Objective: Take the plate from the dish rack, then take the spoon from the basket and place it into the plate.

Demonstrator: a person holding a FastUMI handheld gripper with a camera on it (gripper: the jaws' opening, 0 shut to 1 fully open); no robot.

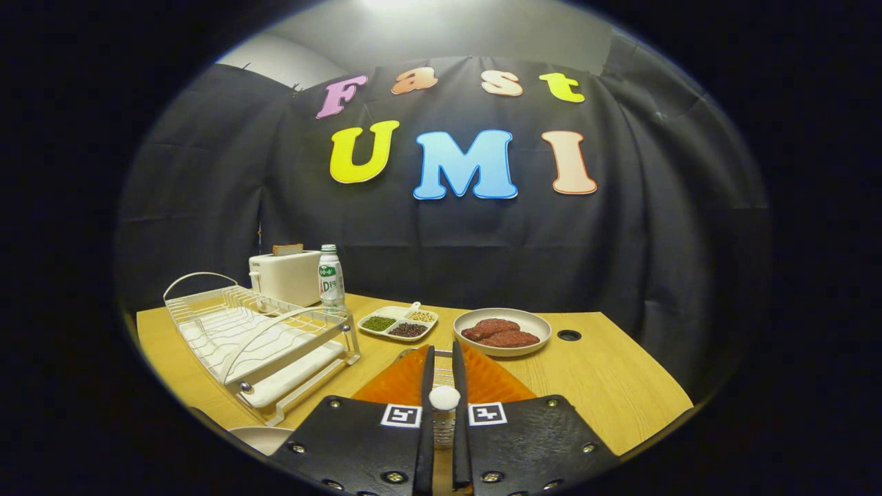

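Handheld black gripper (444,358) clamping a white-handled spoon (444,398) between its 2 fingers, hovering over an orange basket (493,382), white wire dish rack (258,337) sitting beside it on the wooden table (606,379)

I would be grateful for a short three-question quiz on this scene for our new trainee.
1. True or false: the bottle lies on its side inside the dish rack.
2. What sits between the fingers of the gripper? A) a white spoon handle B) a bottle cap C) a slice of toast
3. Fill in: beyond the orange basket, the round dish holds reddish-brown ____.

Key:
1. False. It stands upright next to the toaster, behind the rack.
2. A. Both fingers press on the spoon.
3. Patties.
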